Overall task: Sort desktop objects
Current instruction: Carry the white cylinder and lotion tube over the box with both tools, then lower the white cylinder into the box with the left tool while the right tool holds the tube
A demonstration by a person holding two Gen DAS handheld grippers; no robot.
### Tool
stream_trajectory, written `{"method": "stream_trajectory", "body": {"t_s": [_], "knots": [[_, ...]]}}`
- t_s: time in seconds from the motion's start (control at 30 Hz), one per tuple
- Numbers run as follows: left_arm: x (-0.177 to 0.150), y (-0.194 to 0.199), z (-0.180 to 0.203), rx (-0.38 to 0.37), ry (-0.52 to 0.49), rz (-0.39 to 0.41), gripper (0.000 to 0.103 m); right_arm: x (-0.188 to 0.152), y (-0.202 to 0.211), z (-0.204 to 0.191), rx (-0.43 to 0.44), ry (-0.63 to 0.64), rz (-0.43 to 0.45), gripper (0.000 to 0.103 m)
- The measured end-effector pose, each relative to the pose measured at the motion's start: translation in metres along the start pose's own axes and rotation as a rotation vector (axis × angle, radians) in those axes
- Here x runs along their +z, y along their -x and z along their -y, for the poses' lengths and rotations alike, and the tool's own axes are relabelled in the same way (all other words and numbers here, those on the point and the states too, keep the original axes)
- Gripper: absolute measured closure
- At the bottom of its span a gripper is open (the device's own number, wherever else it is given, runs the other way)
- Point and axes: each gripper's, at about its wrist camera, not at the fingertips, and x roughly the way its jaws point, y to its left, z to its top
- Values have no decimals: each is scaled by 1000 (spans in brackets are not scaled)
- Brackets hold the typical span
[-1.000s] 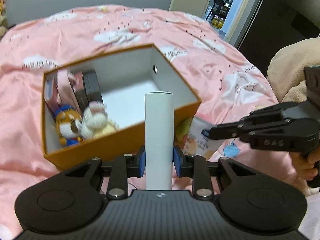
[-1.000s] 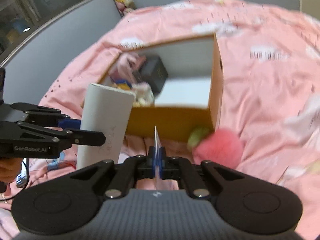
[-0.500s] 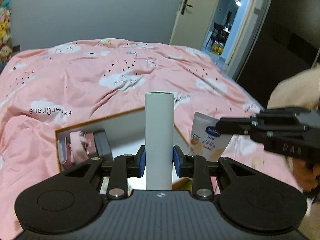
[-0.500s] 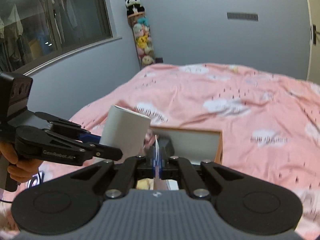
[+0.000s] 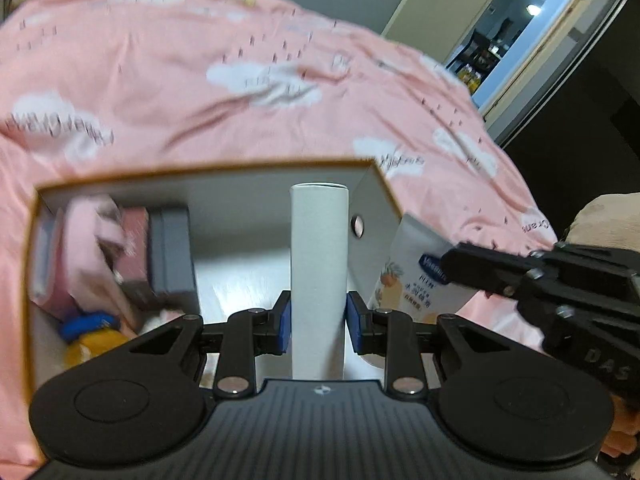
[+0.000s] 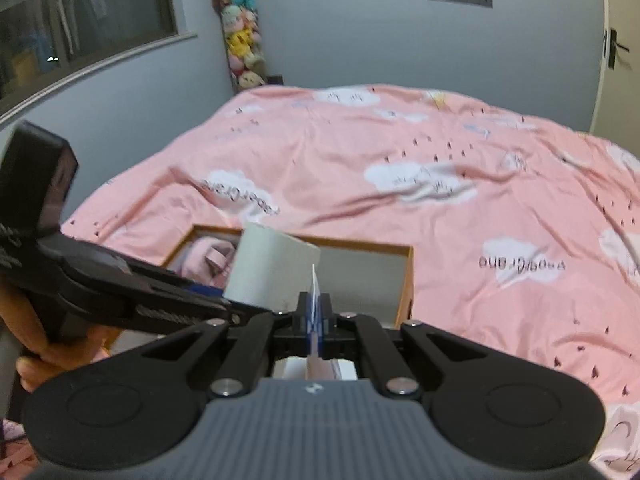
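Pink bedspread (image 5: 168, 92) | left fingers (image 5: 285, 322) grip white tube (image 5: 319, 264) | right fingers (image 6: 326, 312) pinch flat sachet (image 5: 414, 268)

- White cylindrical tube (image 5: 318, 264), upright, above the open orange box (image 5: 208, 168).
- Flat hand-cream sachet (image 5: 416, 276), held edge-on just beside the box's right wall.
- Plush toys and dark case inside box, left end.
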Motion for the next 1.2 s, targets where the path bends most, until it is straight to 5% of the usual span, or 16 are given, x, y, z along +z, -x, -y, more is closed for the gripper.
{"method": "stream_trajectory", "body": {"t_s": [0.53, 0.73, 1.07, 1.2], "knots": [[-18, -73, -27, -130, 209, -88, 71, -3, -21, 6, -89, 56, -12, 101], [-21, -86, -31, -76, 236, -139, 71, -5, -27, 8, -94, 53, -17, 101], [-35, -79, -13, 78, 237, -103, 67, -10, -36, 9, -106, 80, -43, 101], [-37, -72, -16, 103, 239, -79, 44, -14, -36, 14, -129, 77, -57, 101]]}}
